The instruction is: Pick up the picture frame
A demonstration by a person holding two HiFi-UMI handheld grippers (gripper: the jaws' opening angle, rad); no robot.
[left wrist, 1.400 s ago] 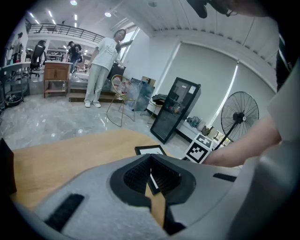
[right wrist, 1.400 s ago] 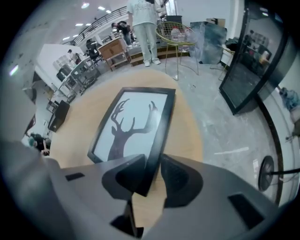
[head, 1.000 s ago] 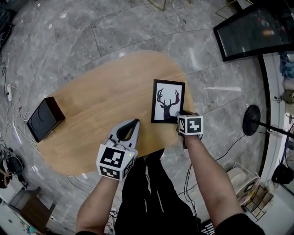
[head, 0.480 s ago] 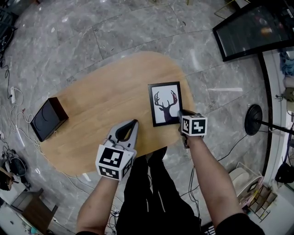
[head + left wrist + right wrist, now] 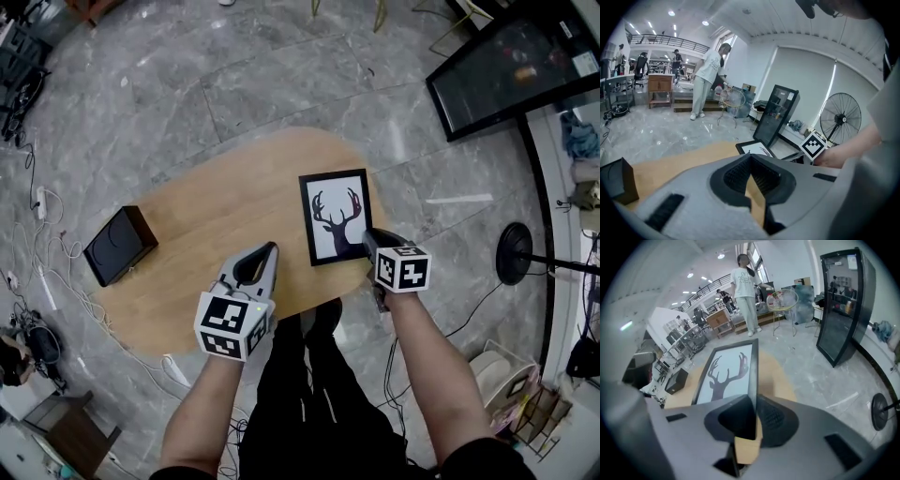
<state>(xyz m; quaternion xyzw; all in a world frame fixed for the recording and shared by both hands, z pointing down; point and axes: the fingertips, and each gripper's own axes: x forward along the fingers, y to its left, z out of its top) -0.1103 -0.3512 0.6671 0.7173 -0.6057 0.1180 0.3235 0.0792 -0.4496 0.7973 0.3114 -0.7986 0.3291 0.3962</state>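
The picture frame (image 5: 336,217), black-edged with a deer silhouette on white, hangs above the right end of the oval wooden table (image 5: 216,234). My right gripper (image 5: 368,234) is shut on its near right edge. In the right gripper view the frame (image 5: 726,373) stands edge-on between the pads of that gripper (image 5: 752,401), with the table below it. My left gripper (image 5: 270,248) hovers over the table's near edge, left of the frame. Its jaws (image 5: 750,157) meet at the tips with nothing between them, and the frame (image 5: 752,147) shows just beyond them.
A black box (image 5: 119,246) lies at the table's left end. A black glass cabinet (image 5: 506,66) stands at the far right, a floor fan (image 5: 514,248) beside it. Cables (image 5: 37,234) trail on the floor at left. A person in white (image 5: 708,79) stands far off.
Both grippers have risen. The right one took the frame by its edge and lifted it off the table.
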